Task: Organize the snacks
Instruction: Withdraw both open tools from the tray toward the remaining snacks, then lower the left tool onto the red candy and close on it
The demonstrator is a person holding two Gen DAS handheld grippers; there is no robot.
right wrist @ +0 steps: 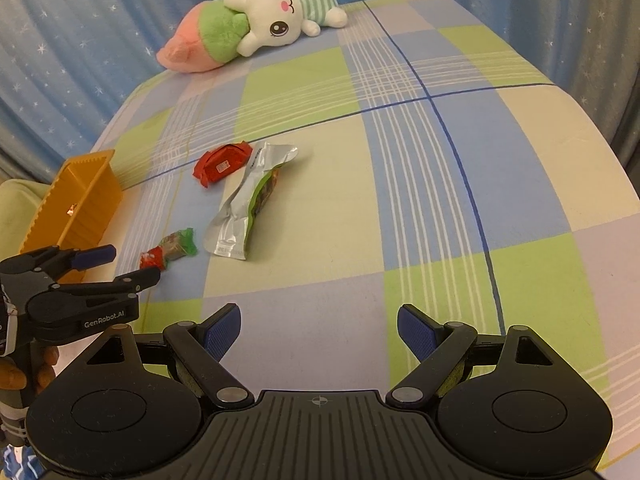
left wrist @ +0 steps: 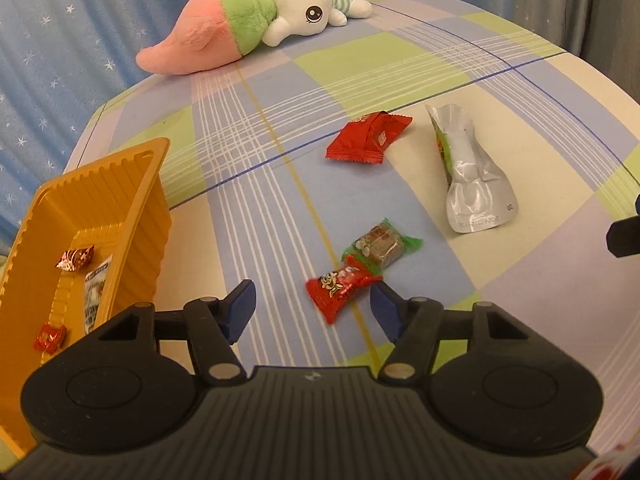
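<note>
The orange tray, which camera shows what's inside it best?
The left wrist view: it looks down into the orange tray, showing three wrapped snacks on its floor. The right wrist view shows mostly the tray's ribbed outer wall, partly behind the left gripper.

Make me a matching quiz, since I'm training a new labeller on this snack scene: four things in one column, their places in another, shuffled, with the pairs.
Things
1. silver pouch
2. plush rabbit
3. gold-red candy
4. left tongs

Places
A. inside the yellow tray
B. at the far edge of the cloth, against the carrot plush
C. open, just short of the red candy
D. flat on the cloth, right of the red packet

Pairs: 1-D, 2-B, 3-A, 4-C
</note>
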